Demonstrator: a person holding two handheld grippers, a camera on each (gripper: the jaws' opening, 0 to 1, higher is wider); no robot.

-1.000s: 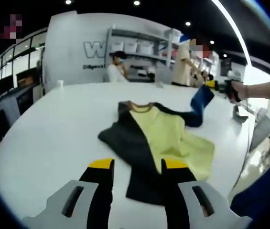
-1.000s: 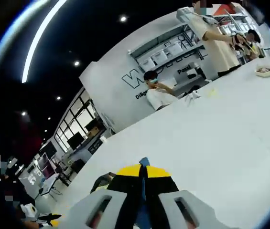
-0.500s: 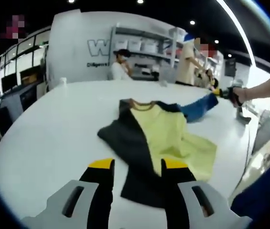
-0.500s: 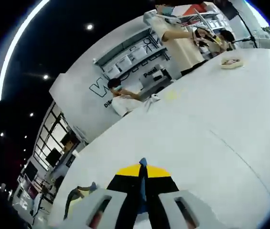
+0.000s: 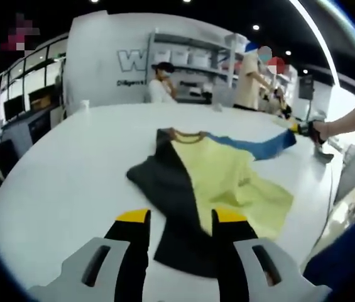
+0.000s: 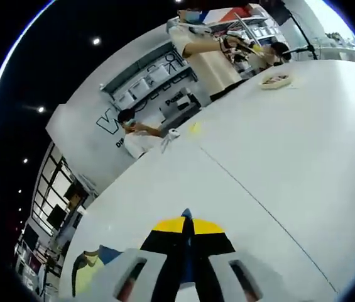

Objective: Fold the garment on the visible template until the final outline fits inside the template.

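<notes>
The garment, a long-sleeved shirt (image 5: 212, 185) in yellow, black and blue, lies on the white bench (image 5: 70, 163), collar away from the left claw (image 5: 180, 217). Its blue sleeve (image 5: 256, 146) is drawn out flat to one side, and the cuff sits clenched in the right claw (image 5: 298, 128), seen far across the bench in the left gripper view. In the right gripper view the right claw's own jaws are pressed together with a thin strip of blue cloth (image 6: 187, 248) pinched between them. The left claw is released, jaws apart, hovering low over the near hem of the shirt and touching nothing that can be made out. No template outline can be told on the bench from these views.

The step in hand looks like spreading the sleeve before folding it in. To do it well, keep the sleeve taut but low, so the yellow body is not dragged sideways; the black half already lies rumpled near the hem. The left claw could press or pin the hem while the right carries the cuff back across the chest in one flat arc. Let the cuff go only once the sleeve lies flat, without twist, inside the body's edges
</notes>
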